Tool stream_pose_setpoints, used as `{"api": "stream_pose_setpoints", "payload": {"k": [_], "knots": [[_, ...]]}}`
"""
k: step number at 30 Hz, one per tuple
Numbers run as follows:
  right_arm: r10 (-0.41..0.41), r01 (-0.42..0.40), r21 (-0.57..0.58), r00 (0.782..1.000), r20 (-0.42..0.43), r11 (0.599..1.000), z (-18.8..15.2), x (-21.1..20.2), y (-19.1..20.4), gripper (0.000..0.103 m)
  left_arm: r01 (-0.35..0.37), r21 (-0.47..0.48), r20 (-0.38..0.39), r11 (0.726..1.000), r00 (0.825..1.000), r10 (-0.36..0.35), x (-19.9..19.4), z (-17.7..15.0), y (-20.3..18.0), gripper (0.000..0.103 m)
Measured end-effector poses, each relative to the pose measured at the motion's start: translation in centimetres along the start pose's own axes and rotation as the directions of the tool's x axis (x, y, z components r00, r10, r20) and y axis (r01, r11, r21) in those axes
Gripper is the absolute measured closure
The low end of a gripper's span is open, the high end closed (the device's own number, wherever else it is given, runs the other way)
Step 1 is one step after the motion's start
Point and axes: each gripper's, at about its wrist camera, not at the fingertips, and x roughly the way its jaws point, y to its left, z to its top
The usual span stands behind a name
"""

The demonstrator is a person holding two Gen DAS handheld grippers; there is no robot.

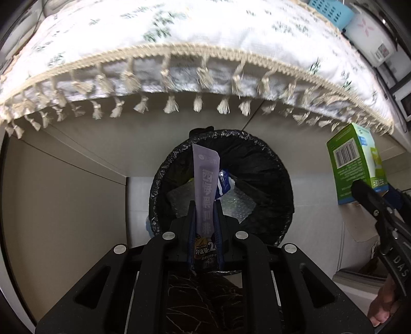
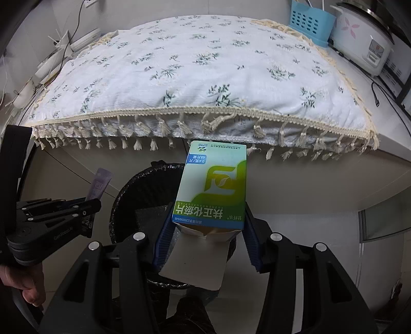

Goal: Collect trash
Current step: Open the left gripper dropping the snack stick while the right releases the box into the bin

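Black linkage bars and silver pivot pins of each tool fill the lower part of both wrist views. Left gripper (image 1: 204,205): jaws closed tight on a thin pale-purple sachet (image 1: 205,177), printed with large light characters down its length and a dark band with yellow-white print at the lower end; it stands upright between the blue pads, its top reaching over the opening of the bin. Right gripper (image 2: 208,226): jaws partly apart and clamped on a green and white carton (image 2: 212,185), held by its two side faces; a blue label sits at its far corner, a large green-yellow logo on the face, a row of white characters near the pads, and its near end flap (image 2: 197,259) hangs open toward the camera. Trash bin (image 1: 264,164), lined with a crinkled black bag, sits on the floor beneath the fringed edge of a floral white tablecloth (image 2: 195,77); both held items are above or just beside its mouth. Left view alone shows the bin's contents: clear bubble wrap (image 1: 236,203) and a blue-white scrap (image 1: 224,179), plus the carton's barcode side (image 1: 345,154). Right view alone shows the tabletop, a blue perforated basket (image 2: 310,23), a white rice cooker (image 2: 364,43), and a hand (image 2: 25,285) under the left tool.
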Motion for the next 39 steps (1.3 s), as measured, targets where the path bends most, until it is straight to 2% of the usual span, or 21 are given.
{"api": "stream_pose_setpoints", "payload": {"k": [8,18,22,26,27,29,33,37,39], "knots": [[-0.005,0.006,0.048,1.0,-0.028,0.999,-0.1,1.5,-1.4,0.056,-0.001,0.03,-0.025,1.0,1.0,0.002,2.9,0.4,-1.5,0.091],[-0.026,0.03,0.071,0.998,-0.055,0.997,-0.5,1.5,-3.0,0.056,0.036,0.065,-0.064,0.997,0.997,-0.032,5.4,1.1,-4.1,0.091],[-0.034,0.038,0.071,0.998,-0.06,0.997,-0.4,1.5,-3.2,0.056,0.055,0.081,-0.054,0.995,0.997,-0.051,5.6,1.3,-4.8,0.09],[-0.037,0.041,0.065,0.997,-0.062,0.997,0.0,1.5,-3.0,0.056,0.062,0.076,-0.022,0.995,0.998,-0.061,5.1,1.7,-4.9,0.085],[-0.037,0.041,0.064,0.997,-0.063,0.997,0.1,1.6,-3.0,0.056,0.073,0.066,-0.021,0.995,0.997,-0.071,5.0,1.9,-4.7,0.083],[-0.032,0.036,0.063,0.998,-0.062,0.997,0.4,1.8,-2.8,0.056,0.073,0.052,-0.01,0.996,0.997,-0.073,4.6,2.1,-4.2,0.069],[-0.019,0.022,0.053,0.998,-0.061,0.998,1.0,2.4,-2.1,0.056,0.069,0.02,0.022,0.997,0.997,-0.07,3.5,2.4,-3.0,0.053],[-0.005,0.008,0.04,0.998,-0.063,0.999,1.3,2.9,-1.4,0.056,0.06,-0.009,0.056,0.998,0.997,-0.06,2.2,2.3,-1.4,0.031],[0.003,-0.001,0.032,0.998,-0.064,1.0,1.5,3.1,-0.9,0.056,0.055,-0.021,0.07,0.998,0.996,-0.054,1.7,2.1,-0.7,0.025]]}}
